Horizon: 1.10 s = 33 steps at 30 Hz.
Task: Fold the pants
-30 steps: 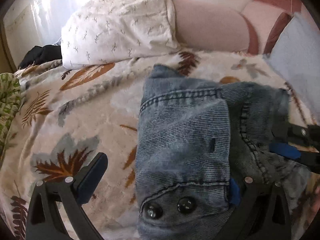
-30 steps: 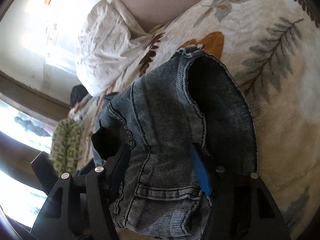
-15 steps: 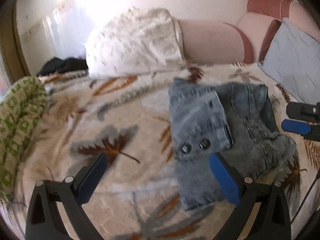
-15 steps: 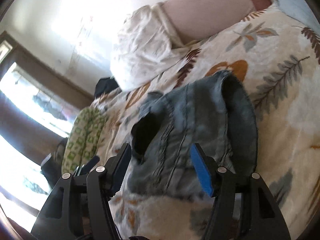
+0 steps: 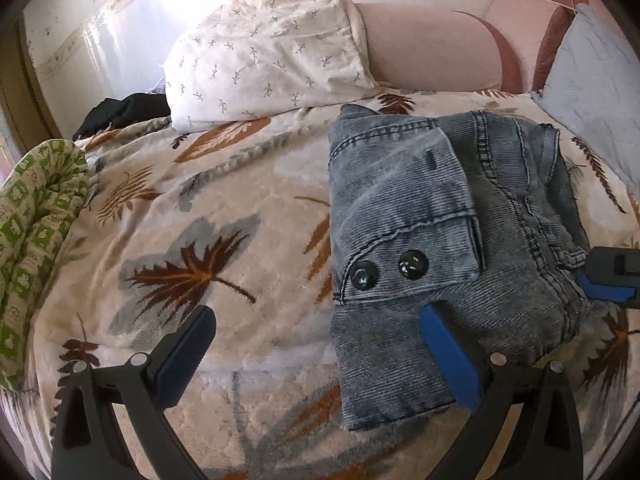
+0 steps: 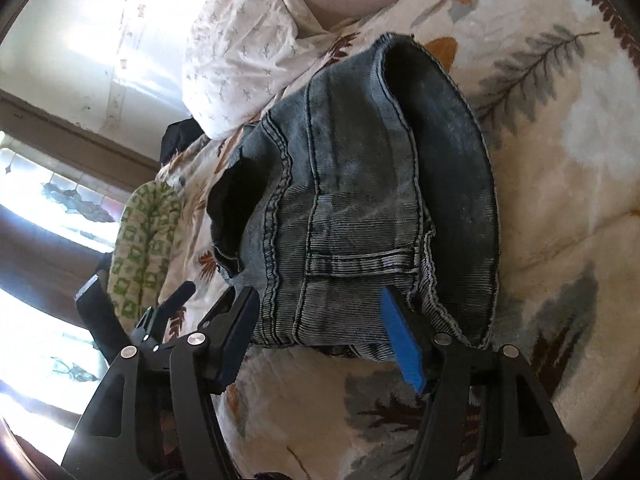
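— What colour are the pants (image 5: pixel 440 216)?
— Faded blue-grey denim, two black buttons (image 5: pixel 388 270).
— And the blanket (image 5: pixel 224 240)?
— Cream, with rust-brown and grey leaves.
— The pillow (image 5: pixel 272 48)?
— White, small grey sprigs; beside it a pink bolster (image 5: pixel 432 52).
— The left gripper (image 5: pixel 320 356)?
— Black, blue pads.

The left wrist view looks down across the bed toward the far pillow (image 5: pixel 264 52). The right wrist view sits closer and tilted. Both share the folded jeans (image 5: pixel 440 240) (image 6: pixel 352 200) and blanket (image 5: pixel 180 208).
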Motion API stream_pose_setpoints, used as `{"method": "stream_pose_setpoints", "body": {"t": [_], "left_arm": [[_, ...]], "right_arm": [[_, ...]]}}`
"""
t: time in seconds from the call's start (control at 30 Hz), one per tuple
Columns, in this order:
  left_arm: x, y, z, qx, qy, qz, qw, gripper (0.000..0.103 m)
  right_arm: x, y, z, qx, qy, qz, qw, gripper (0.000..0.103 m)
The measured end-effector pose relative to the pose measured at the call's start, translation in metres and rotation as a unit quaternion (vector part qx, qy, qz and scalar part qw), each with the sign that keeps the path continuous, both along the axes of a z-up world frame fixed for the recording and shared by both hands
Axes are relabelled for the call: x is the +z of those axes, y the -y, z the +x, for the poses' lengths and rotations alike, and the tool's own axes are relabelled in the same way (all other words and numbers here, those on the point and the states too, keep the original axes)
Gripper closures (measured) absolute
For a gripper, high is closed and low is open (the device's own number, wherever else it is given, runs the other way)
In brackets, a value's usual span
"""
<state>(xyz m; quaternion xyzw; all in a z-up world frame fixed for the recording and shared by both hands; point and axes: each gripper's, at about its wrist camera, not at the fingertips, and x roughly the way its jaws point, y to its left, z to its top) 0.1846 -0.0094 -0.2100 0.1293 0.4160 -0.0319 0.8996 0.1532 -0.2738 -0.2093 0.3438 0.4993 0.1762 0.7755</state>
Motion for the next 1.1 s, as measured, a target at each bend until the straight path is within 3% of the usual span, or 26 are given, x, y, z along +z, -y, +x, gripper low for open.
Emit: {"method": "stream_pose_setpoints", "body": {"t": [0.17, 0.23, 0.37, 0.47, 0.67, 0.9, 1.1], "left_arm": [[-0.006, -0.012, 0.010, 0.028, -0.034, -0.054, 0.9976, 0.000], [-0.006, -0.009, 0.008, 0.024, -0.026, -0.045, 0.9984, 0.000], [-0.001, -0.005, 0.001, 0.037, -0.013, -0.034, 0.9987, 0.000], [0.009, -0.006, -0.007, 0.037, -0.007, -0.024, 0.9990, 0.000], [0.033, -0.002, -0.037, 0.010, 0.044, 0.010, 0.9989, 0.000], [0.061, 0.000, -0.049, -0.002, 0.091, 0.009, 0.9959, 0.000], [0.074, 0.001, -0.047, -0.009, 0.109, 0.006, 0.9940, 0.000]], "right_arm": [[-0.005, -0.002, 0.002, 0.001, 0.000, -0.001, 1.000, 0.039], [-0.002, -0.010, 0.002, 0.007, 0.009, -0.019, 1.000, 0.036], [-0.001, -0.020, -0.002, 0.015, 0.034, -0.030, 0.999, 0.018], [0.004, -0.027, -0.005, 0.014, 0.048, -0.038, 0.998, 0.011], [0.017, -0.015, -0.011, -0.006, 0.045, 0.007, 0.999, 0.011], [0.053, 0.003, -0.030, -0.051, 0.103, -0.026, 0.993, 0.011], [0.051, 0.029, -0.029, -0.090, 0.096, -0.040, 0.990, 0.011]]}}
